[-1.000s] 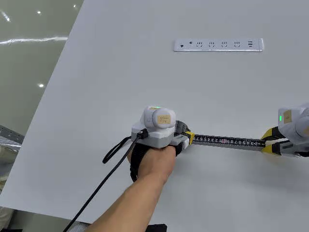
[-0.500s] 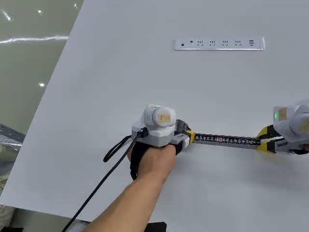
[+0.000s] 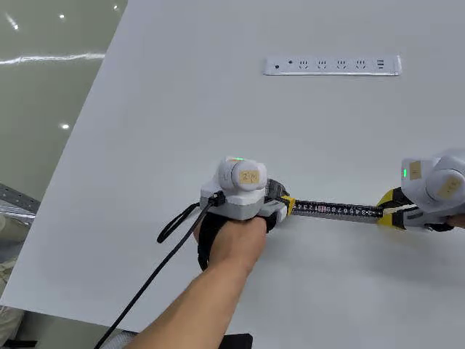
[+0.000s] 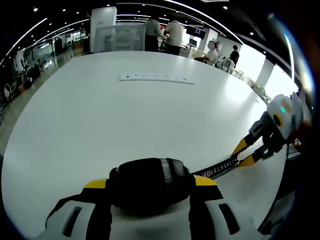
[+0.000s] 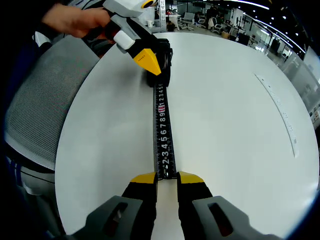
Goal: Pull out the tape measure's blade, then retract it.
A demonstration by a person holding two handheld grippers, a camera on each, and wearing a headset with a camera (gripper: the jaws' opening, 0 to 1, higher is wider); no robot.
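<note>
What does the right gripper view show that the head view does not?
Right gripper view: a grey mesh chair back beside the white table, and office furniture beyond it. Head view: the black cable and the person's forearm behind the left gripper. Both: this table, the power strip, the blade with its tip in the right gripper, and the tape measure case in the left gripper.

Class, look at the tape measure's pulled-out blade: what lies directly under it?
The white table lies under the blade. Its tip is covered by the right gripper, so what is beneath that end cannot be seen.
</note>
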